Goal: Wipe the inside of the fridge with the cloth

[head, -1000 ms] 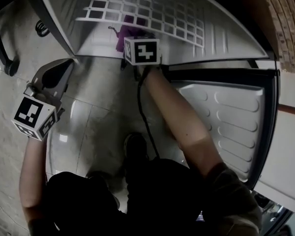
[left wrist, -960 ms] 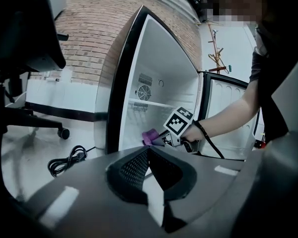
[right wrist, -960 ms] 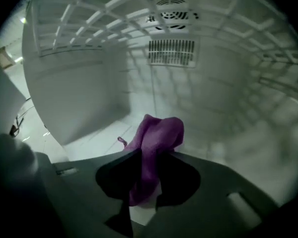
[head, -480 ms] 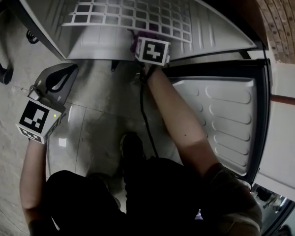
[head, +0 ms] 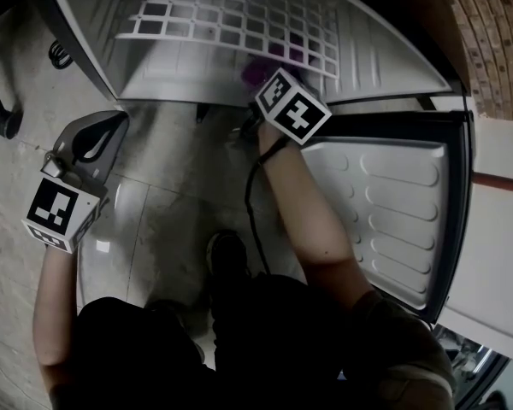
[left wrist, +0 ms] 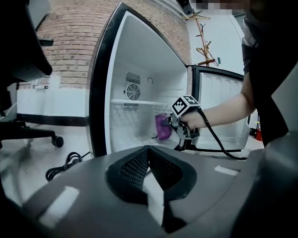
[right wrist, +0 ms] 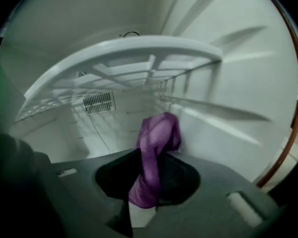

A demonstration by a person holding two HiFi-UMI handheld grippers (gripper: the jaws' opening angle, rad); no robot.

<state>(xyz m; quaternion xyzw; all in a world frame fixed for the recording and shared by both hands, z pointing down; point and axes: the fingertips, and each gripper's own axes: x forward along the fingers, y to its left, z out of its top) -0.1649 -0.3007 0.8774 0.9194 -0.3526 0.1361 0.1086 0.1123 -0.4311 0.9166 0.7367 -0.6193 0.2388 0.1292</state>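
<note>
**Step in hand: wiping the fridge interior**

The purple cloth [right wrist: 156,143] is clamped in the right gripper [right wrist: 145,190], inside the fridge [right wrist: 223,128], under the wire shelf [right wrist: 124,51], by the right wall. The left gripper [left wrist: 150,182], closed on nothing, is held outside. A pressed stroke along that wall is called for next.

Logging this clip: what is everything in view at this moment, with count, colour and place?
white fridge with dark frame: one, white inside, standing open
fridge door: one, white, swung open at right
wire shelf: one, white, inside the fridge
purple cloth: one, purple, below the shelf
brick wall: one, reddish, beside the fridge
black cable: one, coiled on the floor
chair base: one, black, far left
tiled floor: pale, underfoot
right gripper: one, grey, jaws shut on the cloth
left gripper: one, grey, jaws together, empty, over the floor
forearms: two, bare
</note>
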